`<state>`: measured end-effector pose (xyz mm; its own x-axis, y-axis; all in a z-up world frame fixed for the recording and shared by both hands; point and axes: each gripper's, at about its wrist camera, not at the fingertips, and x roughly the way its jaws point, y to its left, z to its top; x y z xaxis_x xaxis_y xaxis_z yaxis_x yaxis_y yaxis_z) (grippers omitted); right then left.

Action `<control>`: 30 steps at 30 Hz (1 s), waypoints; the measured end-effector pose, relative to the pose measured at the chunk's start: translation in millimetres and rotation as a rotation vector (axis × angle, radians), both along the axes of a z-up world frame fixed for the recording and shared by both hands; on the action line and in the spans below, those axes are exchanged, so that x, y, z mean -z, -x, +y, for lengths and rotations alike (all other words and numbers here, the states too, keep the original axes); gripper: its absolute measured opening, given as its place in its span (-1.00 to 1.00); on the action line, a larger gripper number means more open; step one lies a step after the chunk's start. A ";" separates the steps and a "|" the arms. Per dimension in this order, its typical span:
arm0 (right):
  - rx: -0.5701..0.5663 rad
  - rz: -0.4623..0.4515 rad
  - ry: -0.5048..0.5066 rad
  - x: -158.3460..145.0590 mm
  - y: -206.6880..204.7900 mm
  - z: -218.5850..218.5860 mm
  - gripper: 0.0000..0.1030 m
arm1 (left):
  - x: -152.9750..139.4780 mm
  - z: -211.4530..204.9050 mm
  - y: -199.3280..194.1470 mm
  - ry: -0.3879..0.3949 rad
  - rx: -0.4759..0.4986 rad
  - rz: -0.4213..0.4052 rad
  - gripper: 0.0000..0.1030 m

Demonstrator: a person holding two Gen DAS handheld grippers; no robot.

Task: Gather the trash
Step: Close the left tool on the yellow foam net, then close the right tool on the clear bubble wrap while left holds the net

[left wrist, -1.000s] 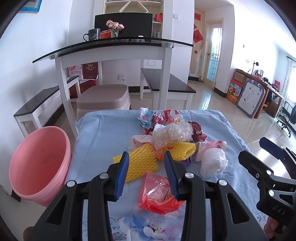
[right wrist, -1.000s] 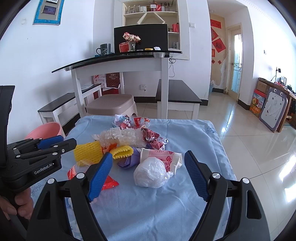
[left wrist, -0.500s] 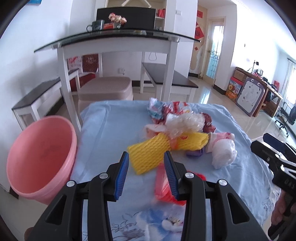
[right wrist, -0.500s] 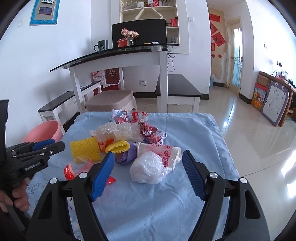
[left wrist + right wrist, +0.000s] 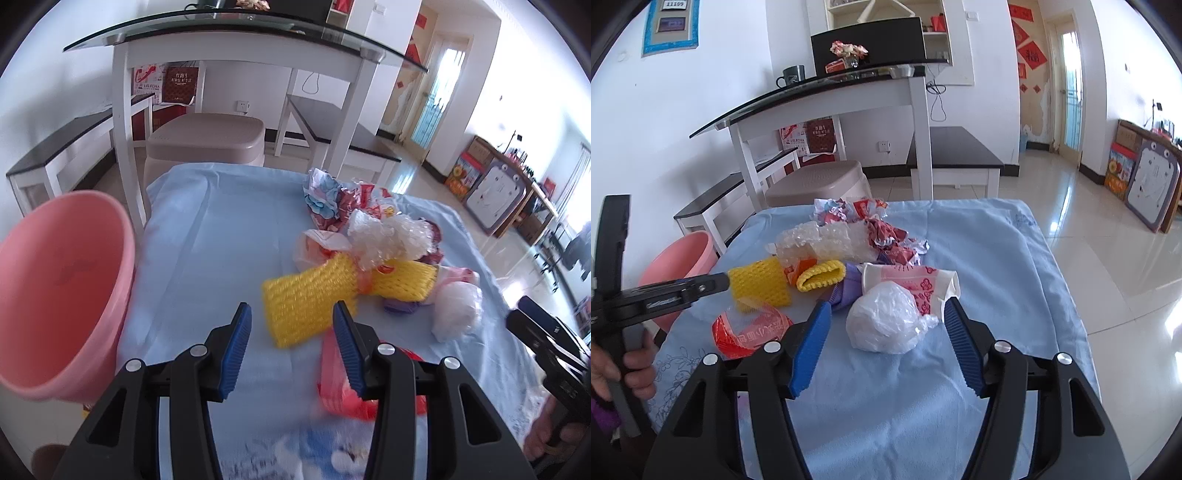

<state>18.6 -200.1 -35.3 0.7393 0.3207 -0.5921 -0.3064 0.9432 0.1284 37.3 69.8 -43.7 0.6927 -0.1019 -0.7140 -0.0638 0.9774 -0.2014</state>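
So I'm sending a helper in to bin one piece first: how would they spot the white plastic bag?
On the blue-clothed table, go to the near edge of the trash pile. The white plastic bag lies there, crumpled into a ball against a pink flowered paper cup. It is the only plain white, rounded lump; its neighbours are yellow foam nets, purple, or printed red.
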 end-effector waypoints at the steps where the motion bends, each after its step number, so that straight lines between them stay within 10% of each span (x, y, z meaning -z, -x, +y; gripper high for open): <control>1: 0.002 0.003 -0.002 0.5 -0.1 -1.3 0.24 | 1.8 -1.6 -5.0 -0.004 0.003 0.005 -0.13; 4: 0.004 0.010 -0.002 0.7 0.3 -4.4 0.23 | 9.1 -4.1 -17.0 -0.019 0.000 0.025 -0.17; 8: 0.002 0.013 -0.002 0.5 -0.6 -5.3 0.23 | 19.5 -3.0 -24.0 0.020 0.023 0.056 -0.89; 30: -0.203 0.022 0.017 -20.2 -47.5 96.0 -0.01 | -35.4 23.5 59.9 -0.011 -0.024 -0.136 -0.95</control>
<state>66.1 -104.1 -15.1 0.6474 0.4512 -0.6142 -0.4875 0.8646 0.1213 -22.6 93.3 -8.3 0.7854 -0.0768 -0.6141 -0.0597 0.9782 -0.1988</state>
